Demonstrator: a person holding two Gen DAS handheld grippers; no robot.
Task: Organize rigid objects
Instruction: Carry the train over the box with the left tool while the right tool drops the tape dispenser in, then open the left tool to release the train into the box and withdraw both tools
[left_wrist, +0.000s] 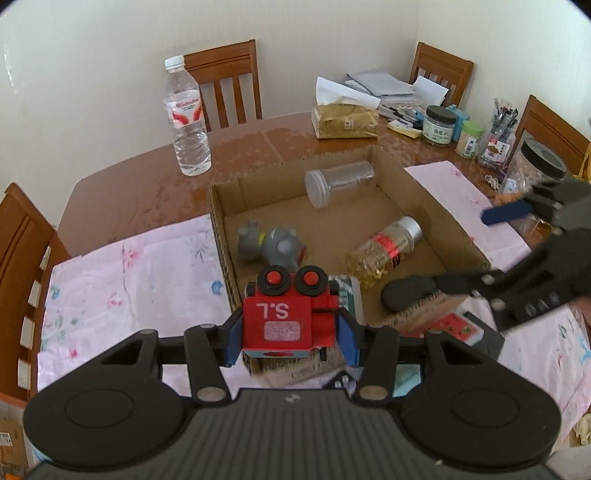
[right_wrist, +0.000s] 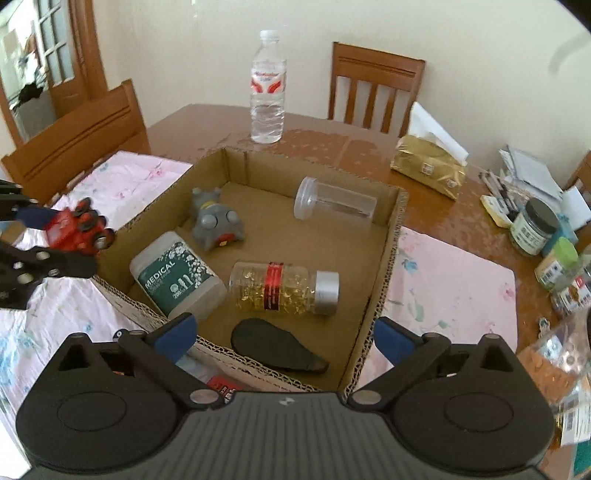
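My left gripper (left_wrist: 291, 334) is shut on a red toy robot (left_wrist: 288, 317) marked "S.L", held just above the near wall of the cardboard box (left_wrist: 218, 221); from the right wrist the toy (right_wrist: 75, 229) shows at the box's left side. The right gripper (right_wrist: 284, 332) hangs open and empty over the near wall of the box (right_wrist: 391, 258). Lying in the box are a clear jar (right_wrist: 334, 203), a grey toy (right_wrist: 216, 221), a capsule bottle (right_wrist: 284, 288), a white medical tub (right_wrist: 177, 273) and a black oval object (right_wrist: 273, 345).
The box rests on a pink cloth (left_wrist: 129, 273) on a wooden table. A water bottle (left_wrist: 188, 118) and tissue pack (left_wrist: 345, 118) stand beyond it. Jars and pens (left_wrist: 469, 136) crowd the far right. Chairs ring the table. A brush (left_wrist: 417, 314) lies by the near wall.
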